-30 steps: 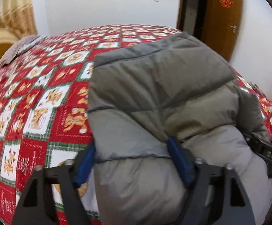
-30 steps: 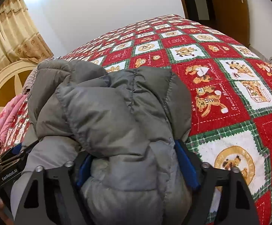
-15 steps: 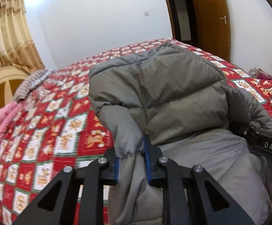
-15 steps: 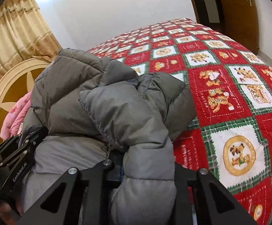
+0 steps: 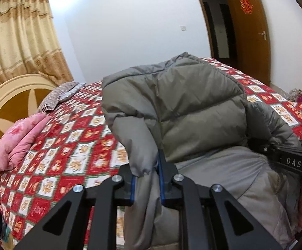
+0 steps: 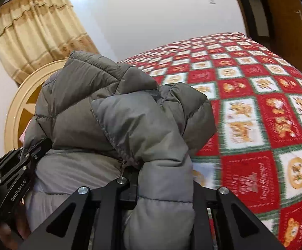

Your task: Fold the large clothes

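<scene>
Quilted cloth over printed cotton

The grey puffer jacket looks like smooth, faintly sheeny nylon; the bedspread is matt printed cloth; the headboard glossy painted wood; the tongs matt black plastic with steel bolts.

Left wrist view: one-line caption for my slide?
Left claw shut on a fold of the grey puffer jacket, raised above the red patchwork bedspread.

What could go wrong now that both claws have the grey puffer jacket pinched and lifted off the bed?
1. The left claw, jaws closing, pinches only a thin fold of the slippery grey puffer jacket; it could slide out.
2. The right claw is buried in bulky fabric, so its hold is hard to judge; uneven grips could skew the fold.
3. The puffy layers may spring back open once laid on the red quilt.
</scene>
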### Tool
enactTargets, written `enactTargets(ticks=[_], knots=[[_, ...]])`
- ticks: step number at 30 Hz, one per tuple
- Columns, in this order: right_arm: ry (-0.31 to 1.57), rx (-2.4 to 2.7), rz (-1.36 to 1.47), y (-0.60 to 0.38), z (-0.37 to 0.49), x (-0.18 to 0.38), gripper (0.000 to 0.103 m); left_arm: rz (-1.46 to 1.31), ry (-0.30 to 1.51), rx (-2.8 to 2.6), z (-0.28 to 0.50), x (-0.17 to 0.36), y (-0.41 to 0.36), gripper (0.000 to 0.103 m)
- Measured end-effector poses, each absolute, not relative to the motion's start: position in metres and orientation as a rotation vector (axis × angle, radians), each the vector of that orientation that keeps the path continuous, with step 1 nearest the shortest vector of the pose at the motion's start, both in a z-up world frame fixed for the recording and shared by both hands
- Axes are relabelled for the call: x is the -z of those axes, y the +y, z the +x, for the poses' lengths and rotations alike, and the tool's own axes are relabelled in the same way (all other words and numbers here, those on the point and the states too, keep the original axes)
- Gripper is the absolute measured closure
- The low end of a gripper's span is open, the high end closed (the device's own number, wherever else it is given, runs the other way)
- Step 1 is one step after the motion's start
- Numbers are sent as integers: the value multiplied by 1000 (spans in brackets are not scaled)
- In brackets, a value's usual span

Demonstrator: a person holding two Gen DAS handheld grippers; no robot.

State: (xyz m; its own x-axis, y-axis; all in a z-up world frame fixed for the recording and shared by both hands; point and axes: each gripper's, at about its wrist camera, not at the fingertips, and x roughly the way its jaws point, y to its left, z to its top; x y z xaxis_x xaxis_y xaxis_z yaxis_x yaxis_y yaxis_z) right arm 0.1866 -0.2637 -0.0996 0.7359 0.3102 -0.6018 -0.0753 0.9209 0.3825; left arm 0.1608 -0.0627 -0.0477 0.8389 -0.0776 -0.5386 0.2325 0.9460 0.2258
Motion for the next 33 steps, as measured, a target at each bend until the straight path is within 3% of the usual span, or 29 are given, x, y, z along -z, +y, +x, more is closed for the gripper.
enactTargets(ticks=[33], knots=[[783, -471, 153, -82, 248, 85, 88, 110, 608, -79, 172, 58, 109, 87]])
